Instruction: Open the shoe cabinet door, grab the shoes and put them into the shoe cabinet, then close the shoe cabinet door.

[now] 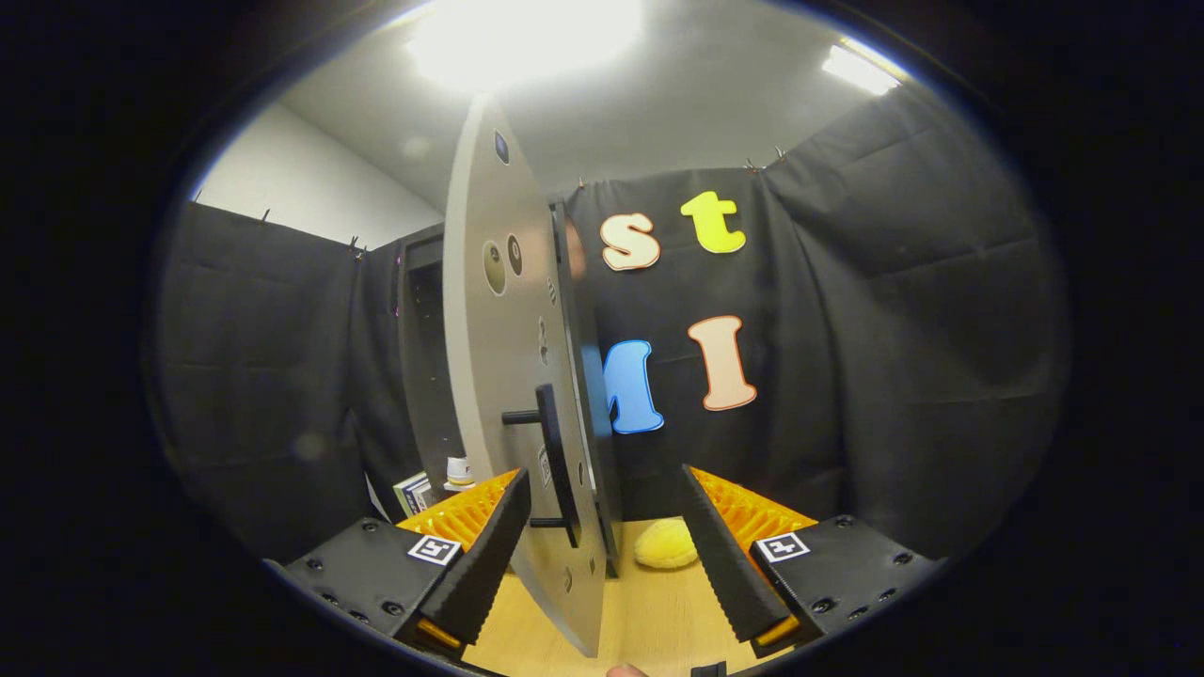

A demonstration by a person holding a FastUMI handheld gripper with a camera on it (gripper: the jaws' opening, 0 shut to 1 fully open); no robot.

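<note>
The fingers (pixel 602 555) are being held apart, with the open cabinet door (pixel 513 376) and its handle (pixel 555 465) standing between them. A yellow shoe (pixel 666 544) is lying on the bench (pixel 649 621) just ahead.

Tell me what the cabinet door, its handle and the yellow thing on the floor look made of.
Cabinet door: likely painted board or laminate, matte grey with a flat, thin edge. Handle: black bar, metal or plastic, unclear. Yellow thing: soft, fuzzy-looking, probably plush. Gripper open, straddling the door's edge.
</note>
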